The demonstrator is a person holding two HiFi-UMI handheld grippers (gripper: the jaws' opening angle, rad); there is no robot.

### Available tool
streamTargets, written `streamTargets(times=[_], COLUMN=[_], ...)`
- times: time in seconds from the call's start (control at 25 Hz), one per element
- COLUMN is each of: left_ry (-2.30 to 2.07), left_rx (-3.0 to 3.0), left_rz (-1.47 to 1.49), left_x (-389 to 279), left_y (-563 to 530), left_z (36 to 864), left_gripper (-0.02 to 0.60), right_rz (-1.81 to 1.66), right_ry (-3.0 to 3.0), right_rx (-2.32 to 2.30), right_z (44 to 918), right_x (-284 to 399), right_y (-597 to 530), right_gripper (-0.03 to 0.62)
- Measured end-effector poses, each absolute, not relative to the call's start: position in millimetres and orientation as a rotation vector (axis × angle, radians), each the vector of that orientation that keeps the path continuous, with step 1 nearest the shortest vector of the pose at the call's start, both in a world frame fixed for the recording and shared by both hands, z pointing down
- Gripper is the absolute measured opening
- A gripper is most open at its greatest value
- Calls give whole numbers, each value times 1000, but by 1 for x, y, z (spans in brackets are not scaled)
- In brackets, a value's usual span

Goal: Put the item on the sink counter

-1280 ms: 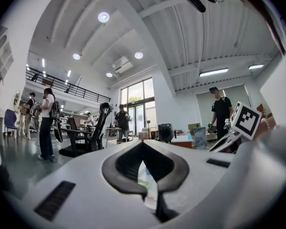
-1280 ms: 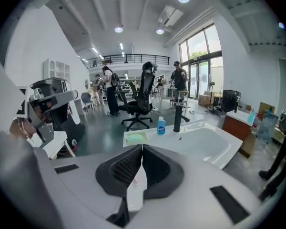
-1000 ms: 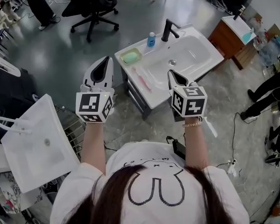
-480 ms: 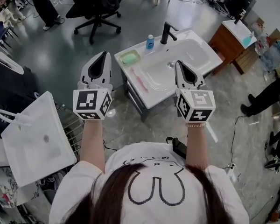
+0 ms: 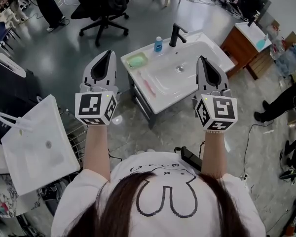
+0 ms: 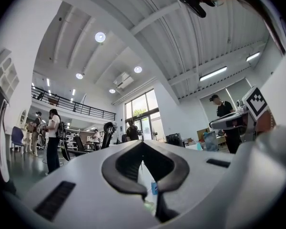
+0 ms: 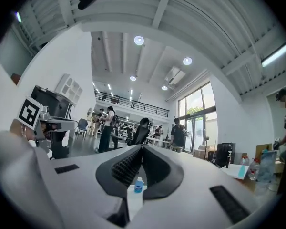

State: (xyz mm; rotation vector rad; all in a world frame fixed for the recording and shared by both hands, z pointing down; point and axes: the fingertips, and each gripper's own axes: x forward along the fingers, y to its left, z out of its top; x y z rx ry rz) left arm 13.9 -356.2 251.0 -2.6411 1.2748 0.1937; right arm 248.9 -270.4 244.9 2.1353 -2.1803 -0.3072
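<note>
Swung my right tongs [image 5: 202, 59] out over the sink's right edge; left tongs [image 5: 108, 53] barely shifted. Both pairs closed tip to tip, empty. Blue bottle [image 5: 159, 44], green soap dish [image 5: 136, 60] and pink toothbrush [image 5: 149, 86] sit on the sink tabletop [image 5: 193, 36]. I can't tell which is the item.

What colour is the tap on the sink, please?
The tap is black; the head view shows it best.

the right gripper [image 5: 202, 61] has swung rightward, seemingly above the sink counter's [image 5: 163, 97] right edge.
</note>
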Motion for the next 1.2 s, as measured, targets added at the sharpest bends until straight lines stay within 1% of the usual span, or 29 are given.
streamTargets(times=[0.2,1.2], left_ry=[1280,1286], left_rx=[-2633,-2609], left_rz=[193,223], left_x=[11,-3], left_y=[-356,-354], left_z=[251,243], left_gripper=[9,9], right_rz=[-399,-392], right_ry=[-2155,-2172], right_rx=[2150,2168], right_z=[238,241], right_x=[250,240], right_y=[-267,-266], right_gripper=[29,29])
